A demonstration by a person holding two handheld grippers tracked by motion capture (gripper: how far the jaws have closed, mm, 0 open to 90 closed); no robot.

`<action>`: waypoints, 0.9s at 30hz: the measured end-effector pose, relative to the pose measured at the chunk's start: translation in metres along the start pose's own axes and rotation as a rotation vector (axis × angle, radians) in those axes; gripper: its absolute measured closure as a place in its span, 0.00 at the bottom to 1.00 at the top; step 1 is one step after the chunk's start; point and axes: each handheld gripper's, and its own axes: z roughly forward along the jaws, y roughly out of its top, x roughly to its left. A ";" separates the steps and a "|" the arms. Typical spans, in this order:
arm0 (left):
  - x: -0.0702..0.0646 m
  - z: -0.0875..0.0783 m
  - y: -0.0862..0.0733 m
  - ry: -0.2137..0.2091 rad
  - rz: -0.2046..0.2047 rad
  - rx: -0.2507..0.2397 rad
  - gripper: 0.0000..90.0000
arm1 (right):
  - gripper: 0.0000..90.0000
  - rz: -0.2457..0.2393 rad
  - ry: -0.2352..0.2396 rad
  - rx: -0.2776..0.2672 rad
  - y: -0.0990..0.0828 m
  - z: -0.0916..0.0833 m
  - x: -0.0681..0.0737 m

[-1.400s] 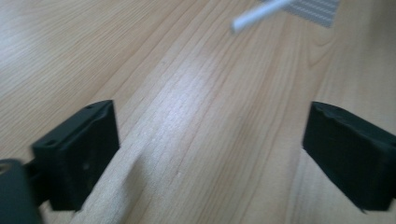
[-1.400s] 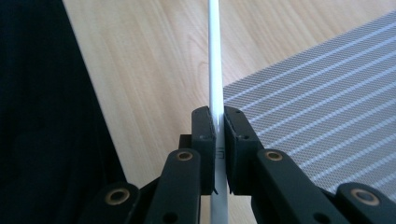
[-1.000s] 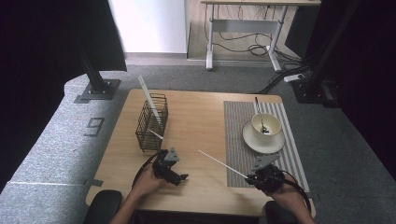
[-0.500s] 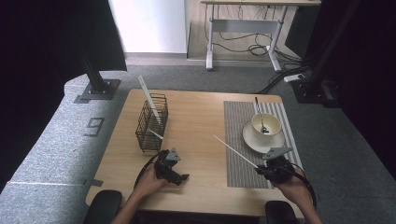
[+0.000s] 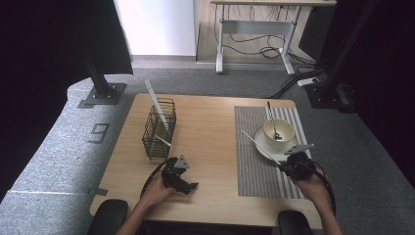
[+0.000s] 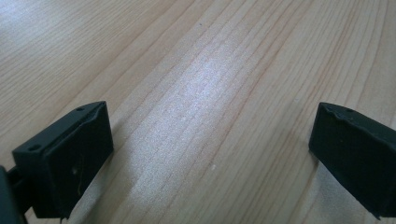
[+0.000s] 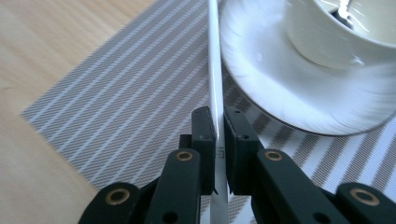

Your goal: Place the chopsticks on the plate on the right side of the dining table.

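Nearest, L hand-held gripper (image 5: 182, 179) resting low on bare tabletop (image 5: 210, 142), front-left; jaws wide apart in left gripper view, nothing but wood grain between. Idle, well apart from the work.

R hand-held gripper (image 5: 288, 166) front-right, over striped placemat (image 5: 254, 161), clamped narrow on a thin white stick (image 5: 259, 146), prob. a chopstick or straw, can't tell which. Grip at stick's near end; long axis running up and left from the jaws, tip raised above the mat, free end pointing away from the person.

Key relation: stick passes just beside the left rim of saucer (image 5: 268, 147), w/ white cup (image 5: 277, 130) on it and a spoon (image 5: 272, 119) standing in the cup. Cup lies ahead and slightly right of R gripper; R hand far nearer than L. Judged: next move prob. swings stick toward cup or saucer, so clearance at the rim matters.

Farther left, wire basket (image 5: 159, 128) w/ another white stick (image 5: 157, 105) leaning out the top.

Right gripper view (image 7: 215, 135) gives what high view can't: pads pressed flat on the stick (image 7: 213, 70), stick running straight out between them, saucer (image 7: 280, 88) edge close on its right. High view gives overall layout and basket.
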 end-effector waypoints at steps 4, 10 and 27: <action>0.000 0.000 0.000 -0.001 0.001 0.000 0.00 | 0.92 0.025 -0.027 0.014 -0.002 0.005 -0.012; 0.000 0.000 0.000 -0.001 0.002 0.000 0.00 | 0.92 0.047 -0.049 0.047 -0.007 0.016 -0.024; 0.000 0.000 0.000 -0.001 0.002 0.000 0.00 | 0.92 0.058 -0.056 0.082 -0.009 0.034 -0.040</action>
